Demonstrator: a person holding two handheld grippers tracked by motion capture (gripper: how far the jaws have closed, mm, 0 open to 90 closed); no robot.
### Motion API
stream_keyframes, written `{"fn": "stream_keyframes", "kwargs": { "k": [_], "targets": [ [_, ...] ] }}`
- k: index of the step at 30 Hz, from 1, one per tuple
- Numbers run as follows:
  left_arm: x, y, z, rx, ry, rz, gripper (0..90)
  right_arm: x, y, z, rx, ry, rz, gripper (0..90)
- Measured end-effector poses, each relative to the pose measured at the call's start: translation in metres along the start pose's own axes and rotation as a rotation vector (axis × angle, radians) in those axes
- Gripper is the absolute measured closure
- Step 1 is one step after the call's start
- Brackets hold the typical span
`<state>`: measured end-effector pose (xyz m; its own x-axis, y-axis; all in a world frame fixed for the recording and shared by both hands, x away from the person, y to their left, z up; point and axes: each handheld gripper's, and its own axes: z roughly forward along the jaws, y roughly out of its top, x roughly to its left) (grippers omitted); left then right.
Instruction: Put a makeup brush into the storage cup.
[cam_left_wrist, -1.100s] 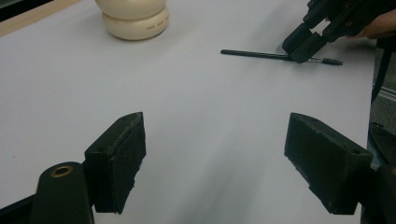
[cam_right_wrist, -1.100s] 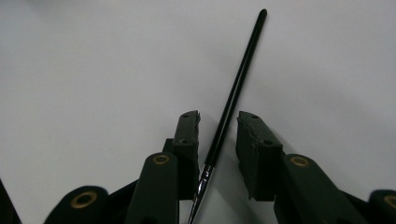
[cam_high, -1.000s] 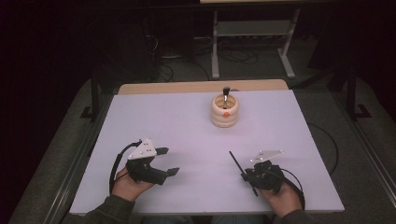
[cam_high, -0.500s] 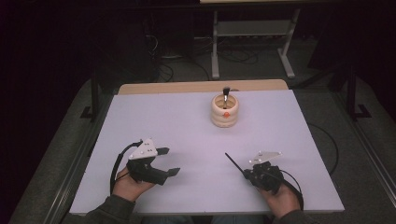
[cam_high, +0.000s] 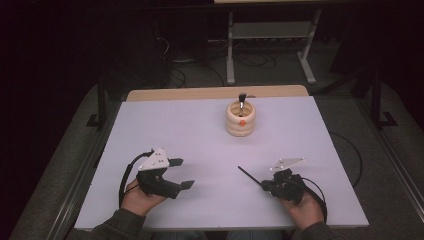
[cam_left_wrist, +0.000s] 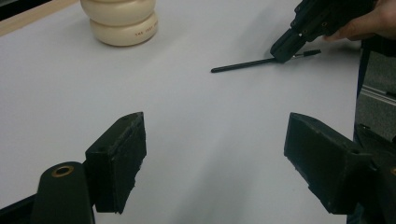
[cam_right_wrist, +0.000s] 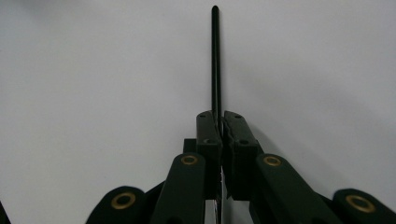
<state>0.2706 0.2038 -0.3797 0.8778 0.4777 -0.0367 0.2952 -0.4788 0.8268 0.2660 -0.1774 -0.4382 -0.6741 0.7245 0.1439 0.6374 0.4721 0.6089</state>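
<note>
Right gripper view, jaws just closed, now clamping black stick (cam_right_wrist: 215, 60)

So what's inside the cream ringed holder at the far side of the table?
One dark-handled tool stands upright in the cream ringed holder, with its top end sticking out above the rim. The holder's wall hides its lower end and anything else that may be inside.

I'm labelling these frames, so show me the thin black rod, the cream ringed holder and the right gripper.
thin black rod (cam_right_wrist: 215, 56), right gripper view, on its bare shaft.
cream ringed holder (cam_high: 240, 122), high view, on its side wall.
right gripper (cam_right_wrist: 219, 128), right gripper view, where its tips meet on the rod.
</note>
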Motion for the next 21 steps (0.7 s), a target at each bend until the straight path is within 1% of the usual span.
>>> {"fn": "stream_keyframes", "kwargs": {
  "k": [1, 3, 6, 9, 11, 14, 16, 17, 18, 19, 21],
  "targets": [
    [0.0, 0.0, 0.0, -0.001, 0.0, 0.002, 20.6, 0.0, 0.0, -0.001, -0.005, 0.004, 0.001, 85.8],
    [-0.001, 0.001, 0.0, -0.012, -0.006, -0.012, 20.6, -0.001, 0.001, -0.002, -0.011, 0.014, 0.001, 85.7],
    [-0.002, 0.002, 0.0, -0.015, -0.008, -0.008, 20.8, -0.002, 0.003, -0.003, -0.004, 0.021, -0.013, 85.8],
    [-0.002, 0.002, 0.001, -0.007, -0.01, -0.002, 21.1, -0.002, 0.004, -0.002, 0.004, 0.032, -0.01, 85.8],
    [-0.003, 0.002, 0.002, -0.003, -0.013, -0.004, 21.1, -0.003, 0.004, -0.003, 0.002, 0.04, -0.008, 85.8],
    [-0.003, 0.004, 0.003, -0.001, -0.019, 0.004, 21.4, -0.004, 0.004, -0.005, -0.008, 0.049, -0.013, 85.8],
    [-0.004, 0.005, 0.004, 0.003, -0.022, 0.005, 21.5, -0.005, 0.005, -0.009, -0.018, 0.064, -0.011, 85.8],
    [-0.004, 0.005, 0.005, 0.001, -0.023, 0.008, 21.5, -0.005, 0.006, -0.01, -0.023, 0.067, -0.017, 85.8],
    [-0.005, 0.005, 0.006, -0.003, -0.025, 0.0, 21.5, -0.005, 0.007, -0.012, -0.029, 0.069, -0.021, 85.8],
    [-0.005, 0.006, 0.006, 0.003, -0.026, 0.013, 21.5, -0.004, 0.008, -0.014, -0.033, 0.07, -0.026, 85.9],
    [-0.006, 0.006, 0.007, 0.004, -0.031, 0.007, 21.6, -0.002, 0.01, -0.016, -0.034, 0.074, -0.039, 85.8]
  ]
}}
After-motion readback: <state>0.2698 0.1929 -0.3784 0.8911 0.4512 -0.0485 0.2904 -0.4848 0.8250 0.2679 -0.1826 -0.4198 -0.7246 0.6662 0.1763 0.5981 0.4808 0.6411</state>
